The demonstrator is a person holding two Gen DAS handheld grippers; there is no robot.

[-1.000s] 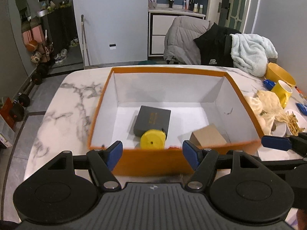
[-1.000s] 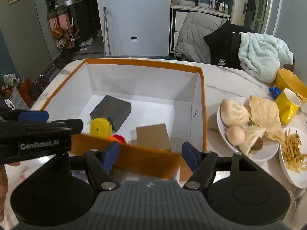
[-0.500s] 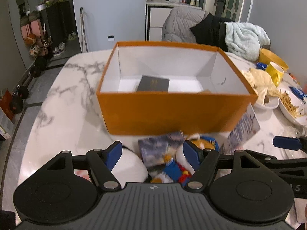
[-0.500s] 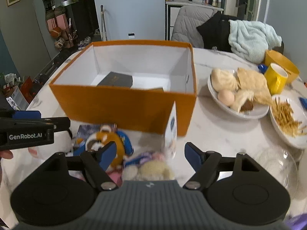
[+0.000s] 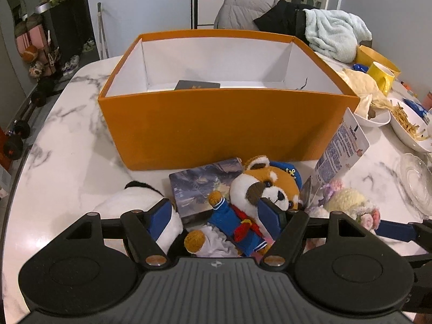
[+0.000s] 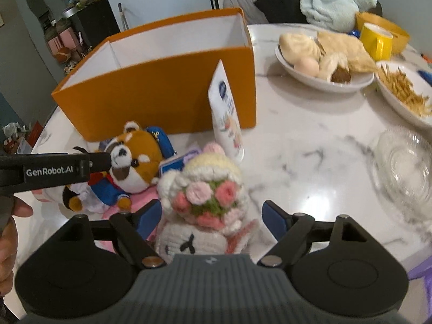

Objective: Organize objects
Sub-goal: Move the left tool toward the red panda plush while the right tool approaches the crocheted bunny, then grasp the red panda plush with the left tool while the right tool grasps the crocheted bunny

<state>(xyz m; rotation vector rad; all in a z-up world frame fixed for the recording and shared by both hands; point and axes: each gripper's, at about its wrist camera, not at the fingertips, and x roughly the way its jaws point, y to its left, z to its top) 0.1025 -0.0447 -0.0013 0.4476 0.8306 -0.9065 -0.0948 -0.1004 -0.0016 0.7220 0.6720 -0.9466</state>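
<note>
An orange box [image 5: 224, 127] with white walls stands on the marble table; a dark flat box [image 5: 197, 85] lies inside. In front lie a red panda plush [image 5: 266, 186], a picture booklet [image 5: 199, 186], a white plush [image 5: 129, 202], a crocheted doll [image 6: 208, 189] and a Vaseline tube [image 6: 226, 113]. My left gripper [image 5: 216, 217] is open with its fingers either side of the panda's body. My right gripper [image 6: 213, 218] is open around the crocheted doll. The panda also shows in the right wrist view [image 6: 135, 159].
A bowl of buns and an egg [image 6: 321, 64], a plate of fries [image 6: 405, 91], a yellow mug [image 6: 376, 39] and a glass dish [image 6: 405, 170] stand to the right. Clothes lie over chairs [image 5: 334, 32] behind the table.
Both grippers have drawn back from above the box and dropped low to the toys in front of it. They now straddle the panda and the doll.
</note>
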